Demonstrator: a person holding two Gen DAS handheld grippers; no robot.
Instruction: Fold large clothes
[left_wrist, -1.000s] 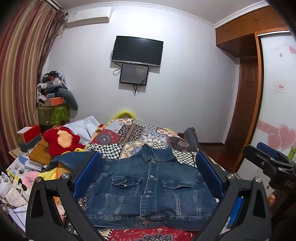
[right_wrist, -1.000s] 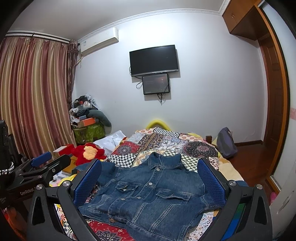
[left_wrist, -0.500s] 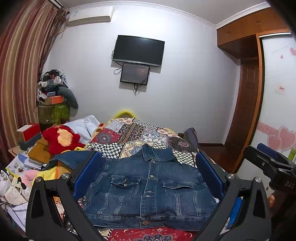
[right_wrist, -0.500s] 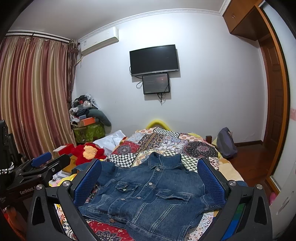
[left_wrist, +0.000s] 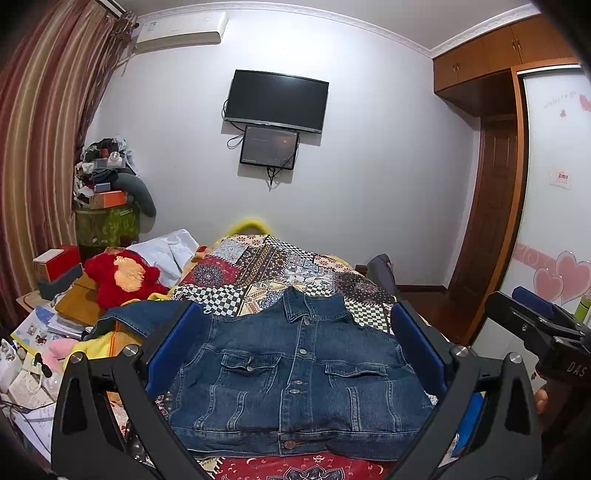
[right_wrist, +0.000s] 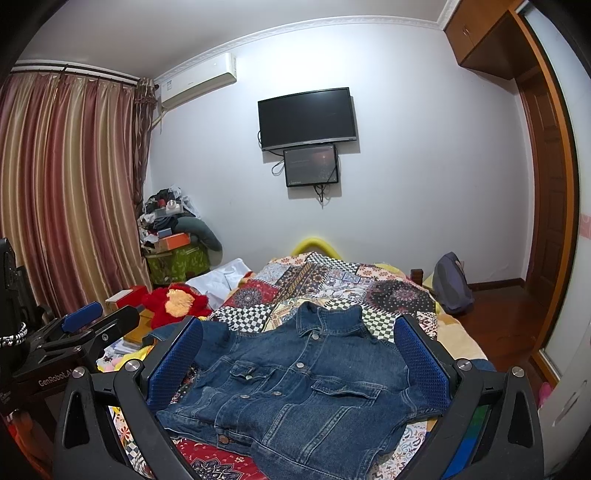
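Above the near edge of the bed, left gripper (left_wrist: 295, 354) hangs with jaws spread wide, nothing between its blue pads (left_wrist: 173, 347). Right gripper (right_wrist: 299, 362) likewise gaping, empty, also clear of the cloth. Denim jacket (left_wrist: 295, 376) lies flat, front up and buttoned, on the patchwork bedspread (left_wrist: 280, 266); collar points away toward the TV (left_wrist: 276, 99) wall, hem nearest, long axis running along the bed. One sleeve stretches left toward the red plush toy (left_wrist: 122, 277).
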